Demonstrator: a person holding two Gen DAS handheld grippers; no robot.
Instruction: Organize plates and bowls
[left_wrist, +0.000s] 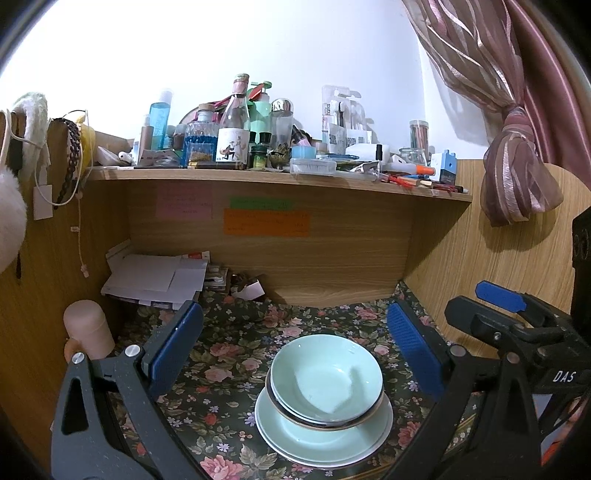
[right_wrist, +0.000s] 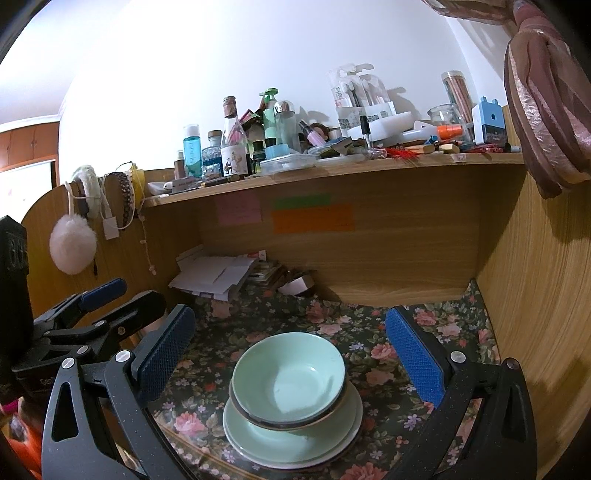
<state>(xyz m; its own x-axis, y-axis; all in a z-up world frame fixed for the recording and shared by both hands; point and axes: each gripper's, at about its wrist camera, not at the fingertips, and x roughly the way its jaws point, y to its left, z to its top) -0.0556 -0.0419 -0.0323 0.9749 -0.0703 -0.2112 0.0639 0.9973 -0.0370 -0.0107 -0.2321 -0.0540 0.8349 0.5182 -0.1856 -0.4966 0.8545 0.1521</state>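
Note:
Stacked pale green bowls (left_wrist: 327, 380) (right_wrist: 290, 376) with dark gold-edged rims rest on stacked pale green plates (left_wrist: 291, 432) (right_wrist: 251, 435) on the floral cloth. My left gripper (left_wrist: 291, 343) hovers open above and just behind the stack, its blue pads well apart and nothing between them. Held open the same way over the stack, my right gripper (right_wrist: 291, 343) is also empty. Each view shows the other gripper at its side: the right gripper (left_wrist: 517, 314) and the left gripper (right_wrist: 85, 306), both with jaws parted.
A wooden desk alcove (left_wrist: 332, 266) closes in the back and both sides. Papers and small boxes (left_wrist: 159, 277) lie at the back left, a pink cylinder (left_wrist: 86, 328) at the left. The shelf above (left_wrist: 280, 173) is crowded with bottles. A tied curtain (left_wrist: 517, 166) hangs right.

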